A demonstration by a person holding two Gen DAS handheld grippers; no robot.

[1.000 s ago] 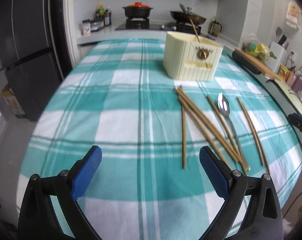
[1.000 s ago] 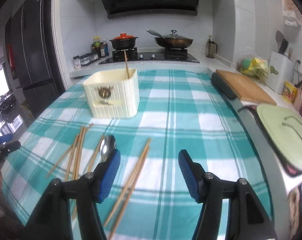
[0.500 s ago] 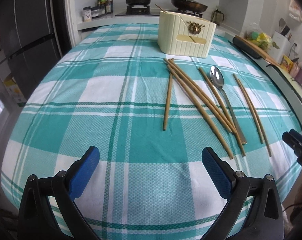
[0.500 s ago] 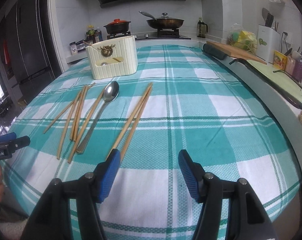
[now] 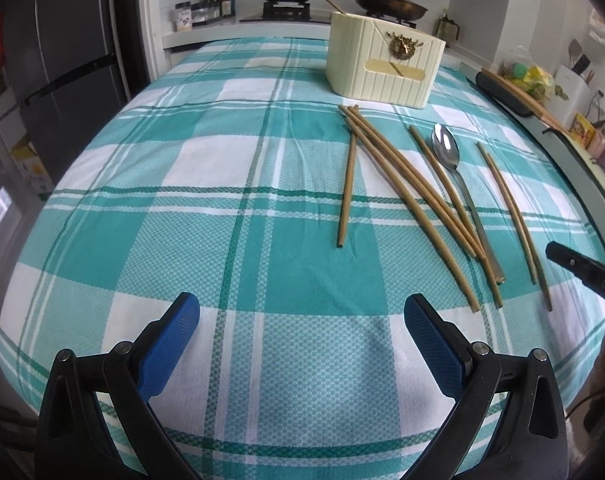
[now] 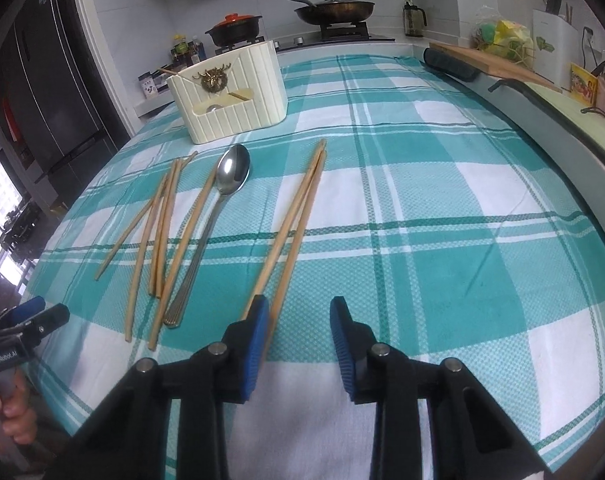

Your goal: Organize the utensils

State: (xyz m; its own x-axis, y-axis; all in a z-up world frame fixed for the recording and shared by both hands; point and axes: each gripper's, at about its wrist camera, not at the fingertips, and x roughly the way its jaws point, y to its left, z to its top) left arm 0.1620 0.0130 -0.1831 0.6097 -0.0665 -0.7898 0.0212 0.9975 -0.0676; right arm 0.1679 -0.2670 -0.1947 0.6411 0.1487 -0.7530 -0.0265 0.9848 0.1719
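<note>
A cream utensil holder (image 5: 382, 64) (image 6: 228, 92) stands at the far side of the checked tablecloth with one chopstick leaning inside. Several wooden chopsticks (image 5: 402, 184) and a metal spoon (image 5: 446, 148) (image 6: 232, 172) lie on the cloth in front of it. My left gripper (image 5: 302, 308) is open wide over bare cloth, left of the chopsticks. My right gripper (image 6: 298, 312) hangs low at the near ends of a separate chopstick pair (image 6: 302, 208), jaws closing. One stick end lies just inside its left finger (image 6: 258, 320) and the other passes behind it. The pads do not press on them.
The table's near edge runs just under both grippers. A hob with a red-lidded pot (image 6: 234, 28) and a pan (image 6: 334, 10) is behind the table, a dark fridge (image 5: 54, 60) at the left, and a cutting board (image 6: 490, 60) on the counter to the right.
Both grippers sank toward the cloth. The right jaws narrowed markedly, and their left finger now sits over the near ends of the chopstick pair.
</note>
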